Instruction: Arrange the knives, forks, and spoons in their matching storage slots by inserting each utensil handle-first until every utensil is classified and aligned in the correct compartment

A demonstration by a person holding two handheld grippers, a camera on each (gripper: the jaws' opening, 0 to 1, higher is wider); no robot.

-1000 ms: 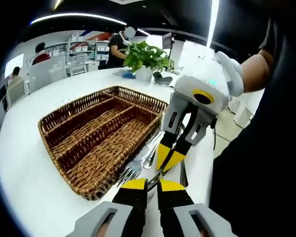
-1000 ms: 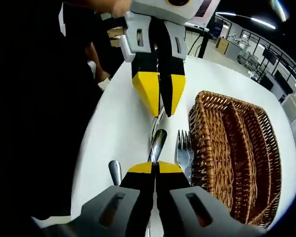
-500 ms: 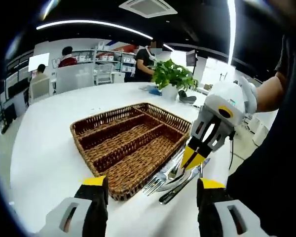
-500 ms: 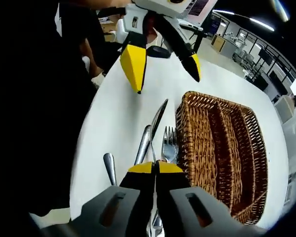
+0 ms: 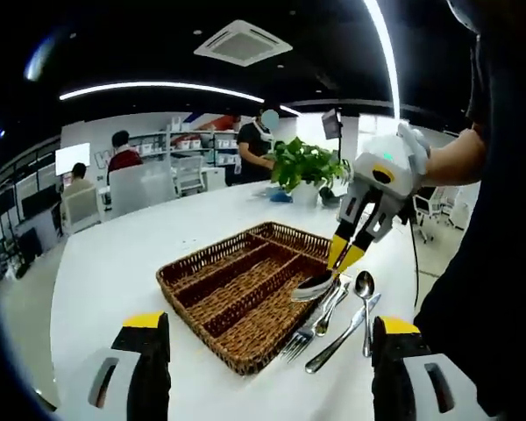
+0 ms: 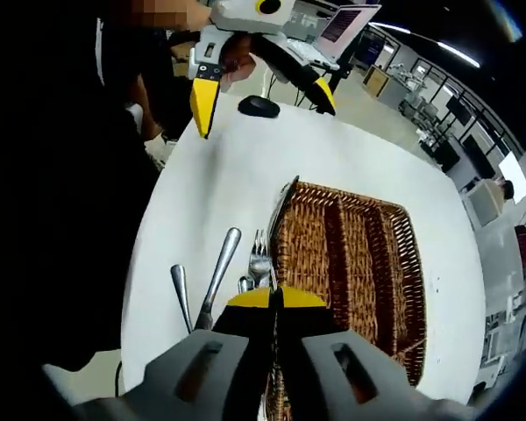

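Left gripper view: left gripper (image 5: 267, 351) has its yellow-tipped jaws spread wide, nothing between them. White round table (image 5: 114, 263) carries a wicker cutlery tray (image 5: 245, 294) with long parallel compartments, all bare of utensils. Right gripper (image 5: 344, 257) enters from the right, held in a gloved hand (image 5: 416, 145), jaws closed on a spoon (image 5: 313, 285); the bowl hangs just over the tray's near right rim, clear of the table. Beside the tray on the table: a fork (image 5: 302, 338), a second spoon (image 5: 365, 294) and a knife (image 5: 342, 333), lying close together, partly overlapping. Potted plant (image 5: 305, 167) stands beyond the tray. People are at desks in the background.

Right gripper view: right gripper (image 6: 275, 300) jaws pressed together on the held spoon (image 6: 280, 206), which extends forward along the tray's left rim, above it. Wicker cutlery tray (image 6: 359, 263) lies to the right. Left of the tray on the table (image 6: 202, 193): a knife handle (image 6: 217, 272), a fork (image 6: 259, 259), another utensil handle (image 6: 181, 294). Left gripper (image 6: 261, 92) faces in from the top, jaws wide apart, empty. A computer mouse (image 6: 260, 107) sits on the table behind it.
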